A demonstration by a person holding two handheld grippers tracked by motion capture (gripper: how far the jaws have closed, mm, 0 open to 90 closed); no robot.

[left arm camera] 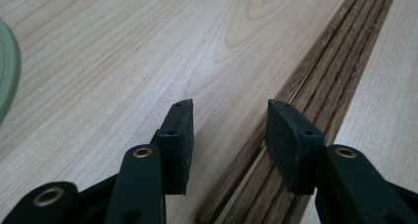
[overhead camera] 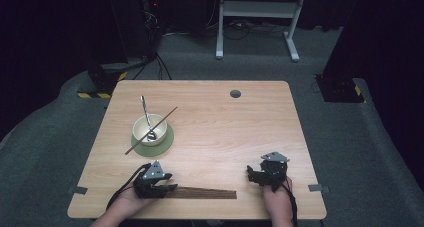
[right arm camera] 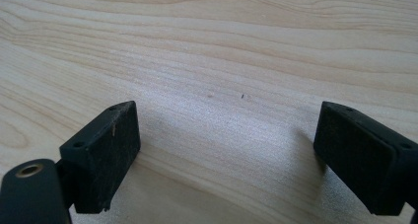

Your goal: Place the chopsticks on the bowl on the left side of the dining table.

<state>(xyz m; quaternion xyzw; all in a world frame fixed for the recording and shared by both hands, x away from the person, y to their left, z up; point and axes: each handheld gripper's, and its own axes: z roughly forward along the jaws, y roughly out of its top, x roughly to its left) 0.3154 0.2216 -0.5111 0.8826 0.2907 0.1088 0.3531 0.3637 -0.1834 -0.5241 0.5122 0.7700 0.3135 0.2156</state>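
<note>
High view: a wooden table [overhead camera: 225,117] carries a pale bowl [overhead camera: 149,130] on a green mat [overhead camera: 167,142] at centre left, a spoon [overhead camera: 146,118] standing in it and one chopstick [overhead camera: 151,130] lying across its rim. Lower left, the left gripper [overhead camera: 167,187] has its jaws partly apart above a bundle of dark chopsticks [overhead camera: 205,192]. Lower right, the right gripper [overhead camera: 252,173] has its jaws wide apart over bare wood.

Overhead light fell brightly on the counter [overhead camera: 225,132] while the surrounding room stayed dim and murky, the high view was soft and low in detail, and both close views blurred slightly nearest the lens, with faint shadows.
</note>
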